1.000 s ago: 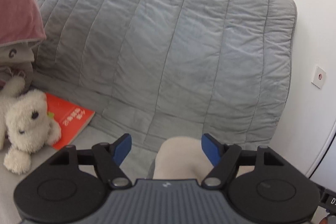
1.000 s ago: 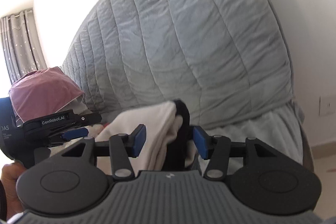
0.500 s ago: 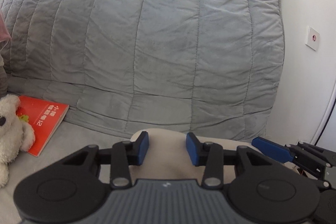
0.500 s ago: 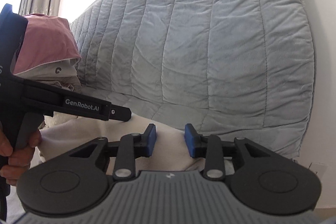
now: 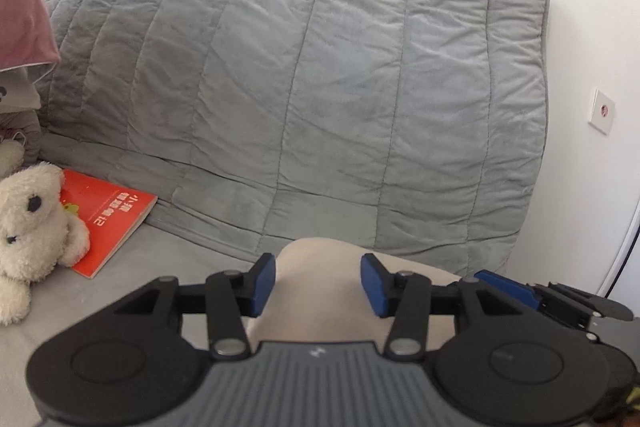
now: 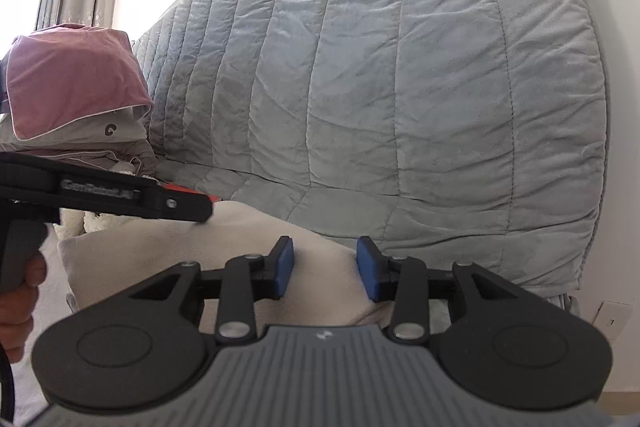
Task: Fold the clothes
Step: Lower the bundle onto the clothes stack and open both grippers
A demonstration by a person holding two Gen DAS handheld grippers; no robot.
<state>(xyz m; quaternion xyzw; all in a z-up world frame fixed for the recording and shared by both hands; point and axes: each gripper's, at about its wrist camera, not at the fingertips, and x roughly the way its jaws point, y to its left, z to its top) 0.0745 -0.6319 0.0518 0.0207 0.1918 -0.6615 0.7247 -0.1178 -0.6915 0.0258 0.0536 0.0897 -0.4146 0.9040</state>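
Both wrist views look low and close across the cream garment [image 5: 320, 291] toward the grey quilted sofa back [image 6: 400, 87].

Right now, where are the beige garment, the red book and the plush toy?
beige garment [image 5: 320, 287]: left wrist view, on the folded cloth between the tool's pads.
red book [image 5: 106, 223]: left wrist view, on the middle of its cover.
plush toy [image 5: 30, 223]: left wrist view, on its face.

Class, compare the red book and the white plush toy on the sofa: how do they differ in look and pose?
The red book is flat, stiff and printed with white characters; the white plush toy is rounded, fuzzy and has dark eyes. The book lies flat, partly tucked behind the toy, which lies slumped. Both rest on the grey sofa cover.
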